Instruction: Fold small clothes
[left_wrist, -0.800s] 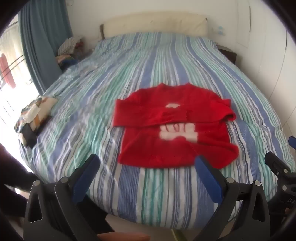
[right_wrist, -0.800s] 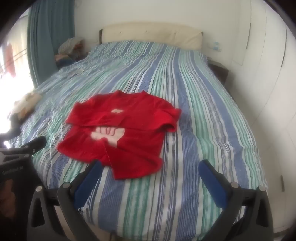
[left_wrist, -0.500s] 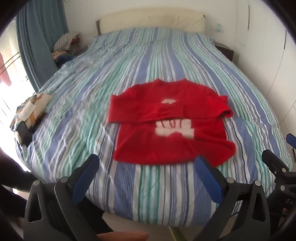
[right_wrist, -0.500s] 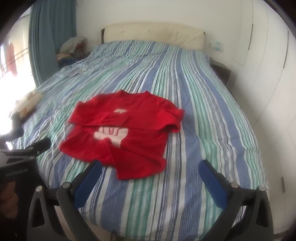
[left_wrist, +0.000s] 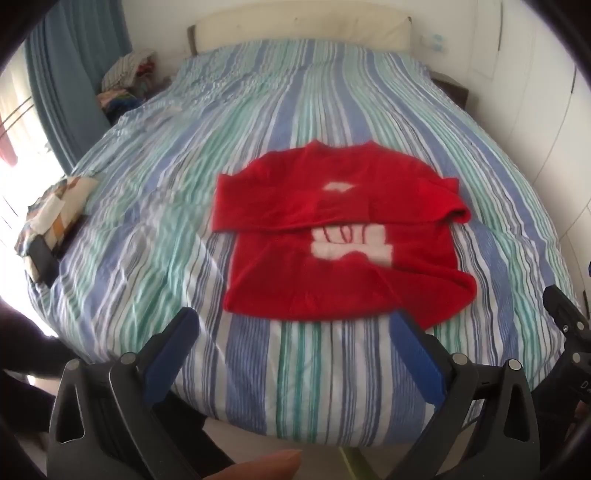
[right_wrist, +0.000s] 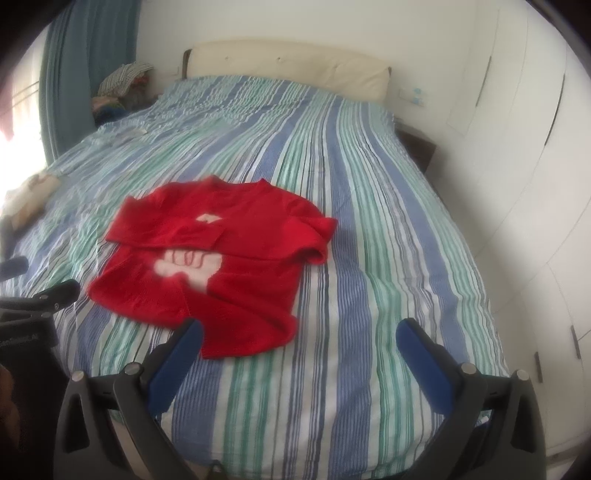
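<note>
A wide bed (left_wrist: 155, 206) fills both views, covered by a striped duvet in blue, green and white, with a cream headboard (left_wrist: 299, 26) at its far end against the white wall. White wardrobe doors (right_wrist: 524, 155) run along the right side, and a blue curtain (left_wrist: 70, 74) hangs at the far left by a bright window. A heap of mixed clothes (left_wrist: 125, 77) sits far left beside the bed head, and a small patterned folded cloth (left_wrist: 55, 210) lies at the bed's left edge.

The red sweater (left_wrist: 340, 236) lies flat near the foot of the bed, toward its middle, neck pointing to the headboard. Both sleeves are folded across the chest, partly covering a white print. Its lower right hem is rumpled.

The left gripper (left_wrist: 291, 332) hovers above the near edge of the bed, just short of the sweater's hem, blue-padded fingers (left_wrist: 170, 350) spread wide with nothing between them. The right gripper (right_wrist: 299, 339) hangs over the duvet to the right of the sweater, equally spread and empty.
</note>
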